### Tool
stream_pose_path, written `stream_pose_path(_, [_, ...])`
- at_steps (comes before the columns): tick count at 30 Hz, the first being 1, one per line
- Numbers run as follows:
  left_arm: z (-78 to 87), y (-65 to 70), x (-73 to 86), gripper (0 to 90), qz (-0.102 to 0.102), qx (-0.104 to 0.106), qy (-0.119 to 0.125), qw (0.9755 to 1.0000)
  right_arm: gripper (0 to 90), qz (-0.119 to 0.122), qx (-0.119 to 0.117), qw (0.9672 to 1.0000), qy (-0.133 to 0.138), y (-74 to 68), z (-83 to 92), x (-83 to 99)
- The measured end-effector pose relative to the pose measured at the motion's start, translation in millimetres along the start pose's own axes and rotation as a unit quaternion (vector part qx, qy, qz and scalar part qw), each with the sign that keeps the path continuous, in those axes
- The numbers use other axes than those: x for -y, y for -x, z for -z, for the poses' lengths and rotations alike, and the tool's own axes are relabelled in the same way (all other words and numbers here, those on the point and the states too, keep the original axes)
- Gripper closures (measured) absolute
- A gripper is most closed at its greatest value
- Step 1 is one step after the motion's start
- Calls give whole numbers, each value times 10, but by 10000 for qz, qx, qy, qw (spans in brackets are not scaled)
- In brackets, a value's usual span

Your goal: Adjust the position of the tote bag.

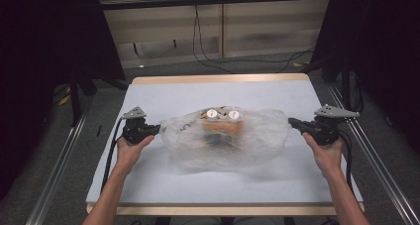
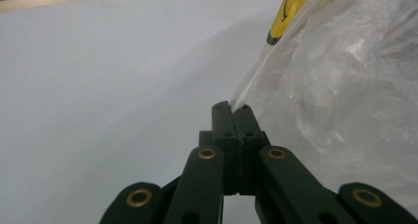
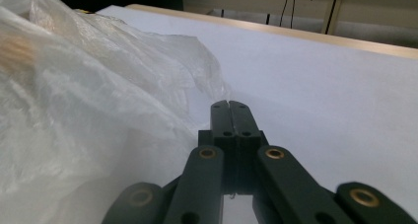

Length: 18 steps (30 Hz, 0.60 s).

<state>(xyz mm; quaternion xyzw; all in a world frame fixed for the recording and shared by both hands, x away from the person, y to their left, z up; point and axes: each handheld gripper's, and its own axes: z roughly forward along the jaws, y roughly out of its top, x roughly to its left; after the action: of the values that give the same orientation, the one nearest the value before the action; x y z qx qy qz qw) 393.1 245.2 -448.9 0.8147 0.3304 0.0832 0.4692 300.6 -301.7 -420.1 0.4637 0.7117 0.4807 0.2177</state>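
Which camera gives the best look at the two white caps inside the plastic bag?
The high view: both white caps show side by side through the plastic bag. The gripper views show crinkled film, no caps I can make out.

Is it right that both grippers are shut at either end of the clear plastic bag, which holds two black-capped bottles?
Not quite: the caps are white, not black, as the high view shows on the two bottles inside the clear plastic bag. The rest stands: the left gripper and right gripper are shut at either end of it.
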Motion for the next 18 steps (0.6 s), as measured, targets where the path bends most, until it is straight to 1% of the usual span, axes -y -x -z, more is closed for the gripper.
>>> stream_pose_path(3, [-33,-10,74,900,55,39,-11,10000,900,-48,-10,10000,7,12,-9,16])
stream_pose_path(6, [-47,-19,123,900,48,9,-91,9999,900,-61,18,10000,-45,31,-12,47])
stream_pose_path(9, [-39,-24,142,900,18,-27,-83,10000,900,-88,22,9999,-103,52,-22,87])
stream_pose_path(12, [-54,1,164,900,-117,-70,-281,9995,900,-49,12,9998,-183,51,-40,118])
stream_pose_path(15, [-88,28,185,900,-256,-77,-471,9985,900,4,42,9996,-281,47,-59,152])
stream_pose_path(18, [-102,18,216,900,-226,-91,-515,9984,900,61,78,9990,-438,57,-90,200])
